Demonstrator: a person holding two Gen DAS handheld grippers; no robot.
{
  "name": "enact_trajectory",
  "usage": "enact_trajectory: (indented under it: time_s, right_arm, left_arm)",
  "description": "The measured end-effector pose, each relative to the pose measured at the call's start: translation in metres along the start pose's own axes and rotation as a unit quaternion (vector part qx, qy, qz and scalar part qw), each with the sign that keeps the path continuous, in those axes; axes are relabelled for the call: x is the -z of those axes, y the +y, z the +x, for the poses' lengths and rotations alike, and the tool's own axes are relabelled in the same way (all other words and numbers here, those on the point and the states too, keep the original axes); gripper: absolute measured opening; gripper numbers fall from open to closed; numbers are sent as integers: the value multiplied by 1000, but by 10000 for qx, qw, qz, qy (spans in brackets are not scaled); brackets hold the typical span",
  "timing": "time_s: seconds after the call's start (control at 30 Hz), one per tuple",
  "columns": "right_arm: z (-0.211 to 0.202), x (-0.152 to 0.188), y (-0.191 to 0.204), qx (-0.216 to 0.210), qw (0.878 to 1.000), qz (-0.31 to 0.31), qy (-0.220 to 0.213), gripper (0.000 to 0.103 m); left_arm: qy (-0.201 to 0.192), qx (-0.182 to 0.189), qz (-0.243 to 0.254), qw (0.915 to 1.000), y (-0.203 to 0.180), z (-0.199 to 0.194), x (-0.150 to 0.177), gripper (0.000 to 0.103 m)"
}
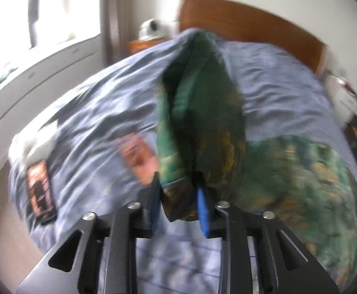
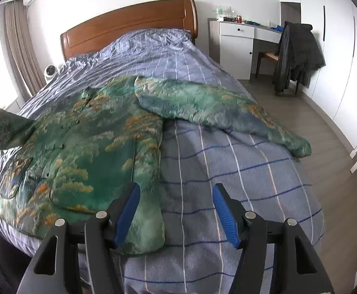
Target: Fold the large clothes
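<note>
A large green jacket (image 2: pixel 80 147) with orange patterns lies flat on the bed's blue checked duvet (image 2: pixel 239 171). Its right sleeve (image 2: pixel 215 105) stretches out across the duvet. My left gripper (image 1: pixel 178 196) is shut on the jacket's left sleeve (image 1: pixel 198 112) and holds it lifted above the bed; that raised sleeve shows at the left edge of the right wrist view (image 2: pixel 2 127). My right gripper (image 2: pixel 176 210) is open and empty, hovering over the jacket's lower hem near the foot of the bed.
A wooden headboard (image 2: pixel 129 27) stands at the far end. A white desk (image 2: pixel 239 41) and a chair draped with a dark coat (image 2: pixel 296 56) stand at the right. A small white device (image 2: pixel 49 72) sits left of the bed. Small items (image 1: pixel 41 191) lie on the duvet.
</note>
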State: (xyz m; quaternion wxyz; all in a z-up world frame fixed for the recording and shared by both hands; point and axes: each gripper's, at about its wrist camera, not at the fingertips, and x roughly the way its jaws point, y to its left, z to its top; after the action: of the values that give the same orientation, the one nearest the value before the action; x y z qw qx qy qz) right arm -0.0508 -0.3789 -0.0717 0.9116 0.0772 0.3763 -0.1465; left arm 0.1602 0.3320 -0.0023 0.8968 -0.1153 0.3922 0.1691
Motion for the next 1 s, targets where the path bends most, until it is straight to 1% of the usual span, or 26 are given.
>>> enact_trajectory:
  time_s: [0.03,0.07,0.1,0.13,0.17,0.2,0.27,0.3,0.33,0.37,0.47,0.53,0.57,0.6,0.63,0.67,0.7,0.73,0.83,0.87,0.93,1.0]
  right_arm:
    - [0,3,-1,1,10000,-14,45,63]
    - [0,6,-3,23,10000,-33,75,63]
    - [-1,10,-5,66,9999,-77,113,63]
    - [-3,13,-6,74,9998,-116,139,63]
    - [-5,18,-7,44,9996,-202,195,63]
    - [-6,23,-7,-11,9992,-292,261,64]
    - [-7,36,-2,-257,9968,-570,490,76]
    - [-4,42,2,-383,9948,-705,625,77]
    - [1,49,6,-491,9920,-849,790,77]
    - [8,55,11,-515,9895,-988,916,77]
    - [34,58,17,-415,9883,-1102,967,77]
    - [51,50,19,-419,9895,-1107,825,77]
    - [57,43,21,-454,9895,-1169,720,68]
    - [59,33,24,-568,9899,-1170,558,54]
    - [57,22,27,-767,9906,-1049,424,24]
    - [53,11,29,-803,9920,-929,274,23]
    - [42,-4,32,-885,9930,-783,26,19]
    - [36,-15,34,-958,9930,-685,-92,17]
    - [6,-47,33,-1356,9901,-116,-355,16]
    - [-3,-53,33,-1419,9893,-27,-344,16]
    - [-13,-47,35,-1259,9917,-136,-233,16]
    - [-5,-22,29,-845,9956,-307,273,16]
  left_arm:
    - [77,-141,-103,9998,9,9,5,37]
    - [130,-237,-195,9994,18,14,10,41]
    - [182,-361,-292,9988,24,18,16,49]
    - [202,-430,-382,9981,31,18,23,53]
    - [209,-408,-470,9978,33,18,31,58]
    - [210,-372,-510,9978,36,19,34,61]
    - [205,-268,-513,9981,35,14,48,62]
    - [196,-179,-462,9986,27,10,56,64]
    - [184,-109,-425,9989,25,10,57,66]
    - [173,-37,-385,9991,23,9,59,68]
    - [201,253,-240,9992,8,6,70,68]
    - [258,431,-133,9986,-7,5,79,68]
    - [280,482,-111,9984,-11,5,80,68]
    - [315,571,-88,9978,-18,4,83,68]
    - [321,640,-72,9974,-23,2,85,68]
    - [315,703,-47,9970,-27,1,87,68]
    - [312,772,17,9965,-34,-1,90,68]
    - [311,792,71,9963,-38,-2,92,68]
    - [333,843,335,9953,-56,-5,98,68]
    - [335,869,409,9948,-60,-6,101,68]
    - [325,907,572,9937,-68,-9,107,69]
    - [330,887,758,9926,-74,-9,113,72]
